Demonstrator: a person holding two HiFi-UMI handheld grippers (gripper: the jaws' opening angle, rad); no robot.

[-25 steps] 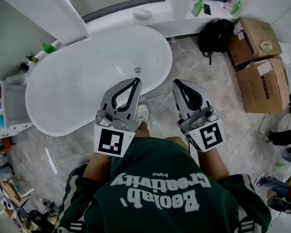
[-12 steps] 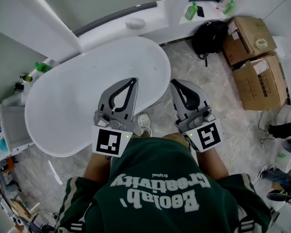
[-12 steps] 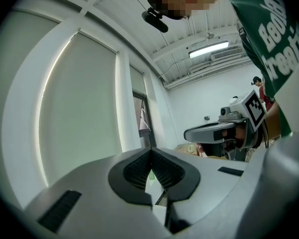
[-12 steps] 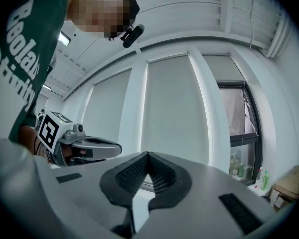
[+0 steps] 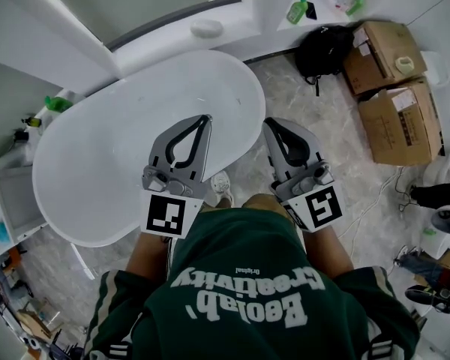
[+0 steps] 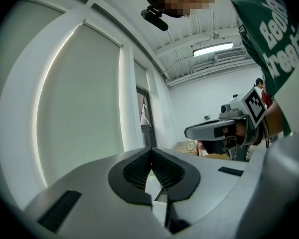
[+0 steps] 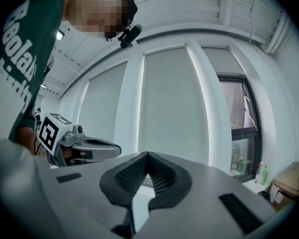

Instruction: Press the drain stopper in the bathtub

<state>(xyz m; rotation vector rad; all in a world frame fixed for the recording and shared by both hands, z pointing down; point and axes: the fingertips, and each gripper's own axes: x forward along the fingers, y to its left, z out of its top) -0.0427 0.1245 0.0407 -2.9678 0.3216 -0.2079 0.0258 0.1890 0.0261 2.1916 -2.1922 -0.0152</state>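
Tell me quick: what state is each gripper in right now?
Left gripper: closed, holding nothing.
Right gripper: closed, holding nothing.

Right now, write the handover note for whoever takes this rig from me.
Left gripper: jaws shut, empty, held in front of the body; in the head view its tip overlaps the bathtub.
Right gripper: jaws shut, empty, over the floor beside the tub's rim.
Drain stopper: cannot be made out in the head view; possibly behind the left gripper's tip.
Done: nothing; neither gripper is down in the tub.
Left: find the stopper, lower a shut gripper onto it, press.
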